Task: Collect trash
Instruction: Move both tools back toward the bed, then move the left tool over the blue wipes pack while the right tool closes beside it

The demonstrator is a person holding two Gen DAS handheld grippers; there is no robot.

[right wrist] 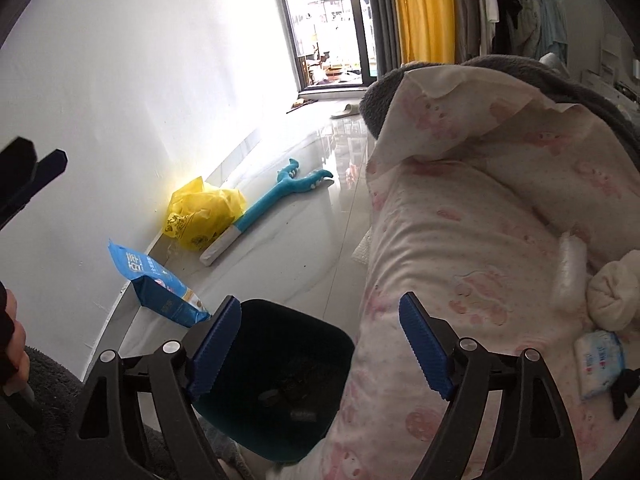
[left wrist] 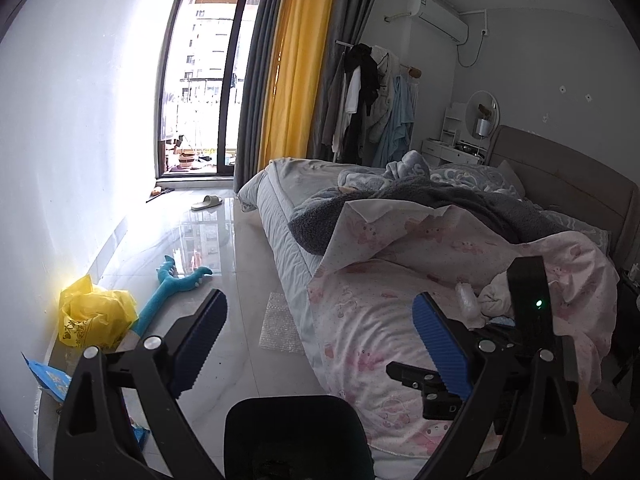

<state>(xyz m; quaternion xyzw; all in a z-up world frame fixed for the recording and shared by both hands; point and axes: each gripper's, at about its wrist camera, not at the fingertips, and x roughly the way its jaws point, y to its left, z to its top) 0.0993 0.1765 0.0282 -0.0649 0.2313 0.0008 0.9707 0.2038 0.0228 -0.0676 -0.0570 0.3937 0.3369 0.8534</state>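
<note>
In my right wrist view, far left, the tip of my left gripper (right wrist: pixel 34 176) pokes into frame, and part of my hand (right wrist: pixel 10 344) shows at the lower left edge. Against the white wall (right wrist: pixel 120 80), left of centre, a blue snack packet (right wrist: pixel 160 284) lies on the glossy floor (right wrist: pixel 304 248); just beyond it sits a crumpled yellow plastic bag (right wrist: pixel 204 212), touching the handle end of a teal toy (right wrist: pixel 280 192) that stretches toward the middle of the frame. At bottom centre stands a dark bin (right wrist: pixel 280 380), its open mouth between and beneath the fingers (right wrist: pixel 216 348) of my right gripper (right wrist: pixel 320 348), which are spread wide with nothing between them. To the right rises the bed (right wrist: pixel 460 240) under a pink patterned quilt. Toward the right edge a clear plastic wrapper (right wrist: pixel 570 268) rests on the quilt beside a cream bundle of cloth (right wrist: pixel 616 296), and a small tissue pack (right wrist: pixel 600 364) lies lower right.

In my left wrist view, the yellow bag (left wrist: pixel 94 316) sits at the left, a sheet of bubble wrap (left wrist: pixel 280 320) lies on the floor at centre against the bed's side, and my left fingers (left wrist: pixel 200 340) stand wide apart, holding nothing.
</note>
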